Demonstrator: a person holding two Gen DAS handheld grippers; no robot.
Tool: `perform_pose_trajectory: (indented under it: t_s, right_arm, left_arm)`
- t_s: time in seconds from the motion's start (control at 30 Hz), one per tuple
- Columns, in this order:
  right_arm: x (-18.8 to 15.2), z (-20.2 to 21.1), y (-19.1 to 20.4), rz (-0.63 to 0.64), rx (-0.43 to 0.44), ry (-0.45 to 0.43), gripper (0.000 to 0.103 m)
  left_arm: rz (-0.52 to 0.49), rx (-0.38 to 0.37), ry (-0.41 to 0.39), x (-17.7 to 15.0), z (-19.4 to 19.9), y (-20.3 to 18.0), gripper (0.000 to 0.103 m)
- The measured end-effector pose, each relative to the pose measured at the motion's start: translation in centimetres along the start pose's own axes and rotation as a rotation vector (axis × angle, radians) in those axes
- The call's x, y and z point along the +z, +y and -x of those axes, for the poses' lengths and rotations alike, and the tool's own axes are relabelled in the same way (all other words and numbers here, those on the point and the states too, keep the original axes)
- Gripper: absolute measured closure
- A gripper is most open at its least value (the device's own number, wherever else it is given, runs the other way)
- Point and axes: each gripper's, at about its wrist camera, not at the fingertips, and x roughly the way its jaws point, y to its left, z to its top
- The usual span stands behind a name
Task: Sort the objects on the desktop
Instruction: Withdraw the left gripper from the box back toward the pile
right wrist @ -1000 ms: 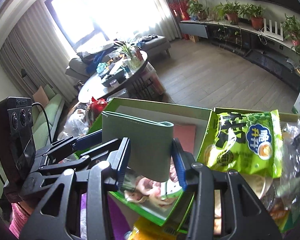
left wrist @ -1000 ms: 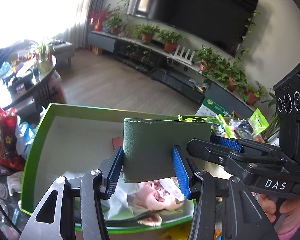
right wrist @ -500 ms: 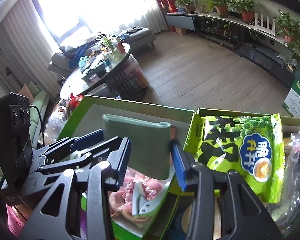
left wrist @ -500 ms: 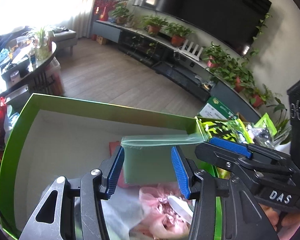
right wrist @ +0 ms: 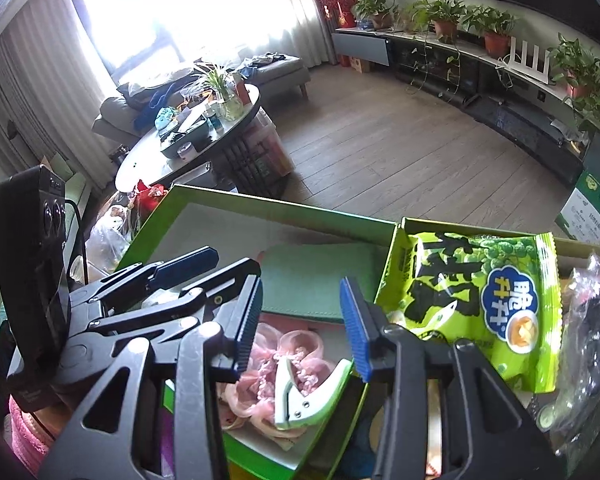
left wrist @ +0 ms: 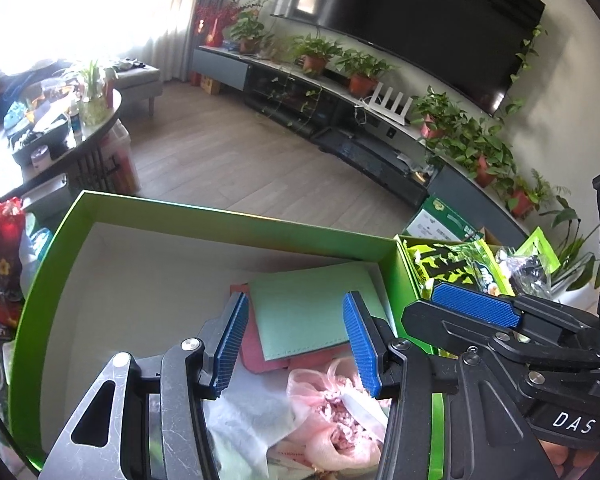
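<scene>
A green wallet [left wrist: 312, 310] lies flat inside the green box [left wrist: 52, 264], on top of a pink card case [left wrist: 252, 344]; it also shows in the right wrist view [right wrist: 320, 280]. My left gripper [left wrist: 296, 340] is open and empty just above the wallet. My right gripper [right wrist: 300, 320] is open and empty beside it, over the same box [right wrist: 284, 208]. A pink hair bow [right wrist: 284, 356] and white nail clippers [right wrist: 308, 392] lie at the box's near end.
A second green box to the right holds a green pea snack bag [right wrist: 484, 300] and dark wrapped items [right wrist: 592, 340]. White tissue [left wrist: 252, 420] lies in the first box. A red bag [left wrist: 0, 264] sits at the left. A cluttered coffee table [right wrist: 192, 136] stands beyond.
Both grippers held the green wallet upright over the box, lowered it, then opened. The wallet now lies flat in the box and both grippers are empty.
</scene>
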Motion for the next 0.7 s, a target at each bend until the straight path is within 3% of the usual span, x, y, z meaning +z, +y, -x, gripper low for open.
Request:
perform_pose_trajectory:
  t_s: [0.17,0.7]
  right_arm:
    - [-0.5,1.5,1.0,0.018,-0.008,0.007,0.062]
    - [-4.6,11.7,5.6,0.110,-0.061,-0.057,0.062]
  left_arm:
    - [-0.007,0.014,-0.005,-0.3,1.3,-0.3,0.045]
    - [-0.094,-0.023,-0.120,-2.3,11.7,-4.5,0.044]
